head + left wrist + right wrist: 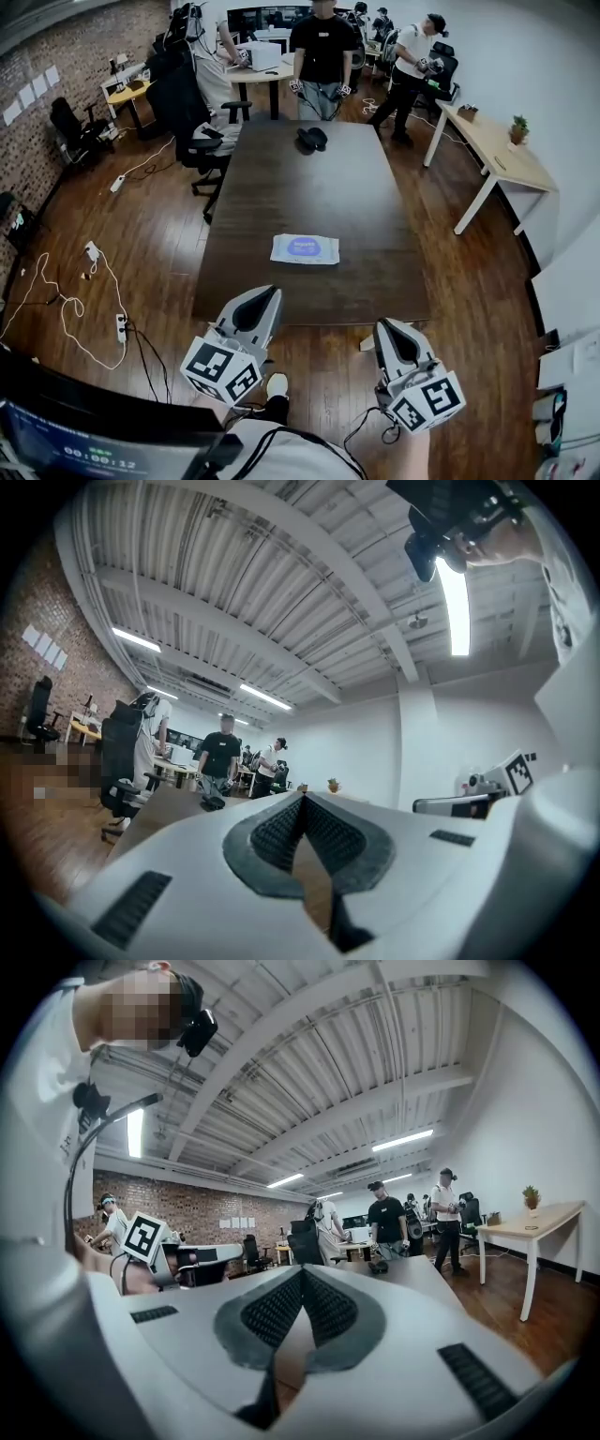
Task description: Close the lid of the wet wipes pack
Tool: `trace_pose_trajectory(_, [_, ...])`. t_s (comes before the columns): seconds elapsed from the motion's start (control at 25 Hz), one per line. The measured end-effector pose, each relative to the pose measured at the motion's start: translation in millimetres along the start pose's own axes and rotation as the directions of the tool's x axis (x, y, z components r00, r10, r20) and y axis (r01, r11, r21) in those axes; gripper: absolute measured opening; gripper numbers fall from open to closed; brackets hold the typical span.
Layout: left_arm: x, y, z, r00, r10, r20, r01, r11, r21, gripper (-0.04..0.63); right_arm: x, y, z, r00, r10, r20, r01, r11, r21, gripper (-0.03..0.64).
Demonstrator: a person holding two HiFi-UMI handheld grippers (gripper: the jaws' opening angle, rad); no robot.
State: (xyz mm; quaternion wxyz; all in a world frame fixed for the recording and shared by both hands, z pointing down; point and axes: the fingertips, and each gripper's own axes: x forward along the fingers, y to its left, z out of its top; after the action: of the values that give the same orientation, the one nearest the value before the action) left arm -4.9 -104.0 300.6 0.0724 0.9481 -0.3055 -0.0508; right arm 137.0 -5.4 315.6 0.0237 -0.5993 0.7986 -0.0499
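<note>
Table: dark top, matt, smooth. Floor: wood planks, glossy. Wet wipes pack: soft plastic film, slight sheen. Left gripper, right gripper: white matt plastic shells w/ dark ribbed pads.

I see the wet wipes pack lying flat on the dark brown worktop, near the edge closest to me. It is a soft white pack, turned a little askew, with a blue lid in the middle of its top. The lid looks flat, but it is too small for me to tell if it is shut.
</note>
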Motion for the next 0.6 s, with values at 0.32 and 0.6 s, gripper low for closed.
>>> trace_pose_trajectory(0.32, [-62.9,-101.9,-31.5,1.000,-0.025,-0.008,0.025,1.000,-0.003,-0.003,-121.3,19.7,-22.3,1.000,-0.024,0.012,0.023,1.000,0.019,0.008])
trace_pose_trajectory(0.6, [-120.3,-168.2,-37.9,1.000,-0.011,-0.002,0.011,0.999,0.034,-0.002,-208.7,46.0,-27.7,0.998,-0.014,0.065,0.011,0.999,0.043,0.006])
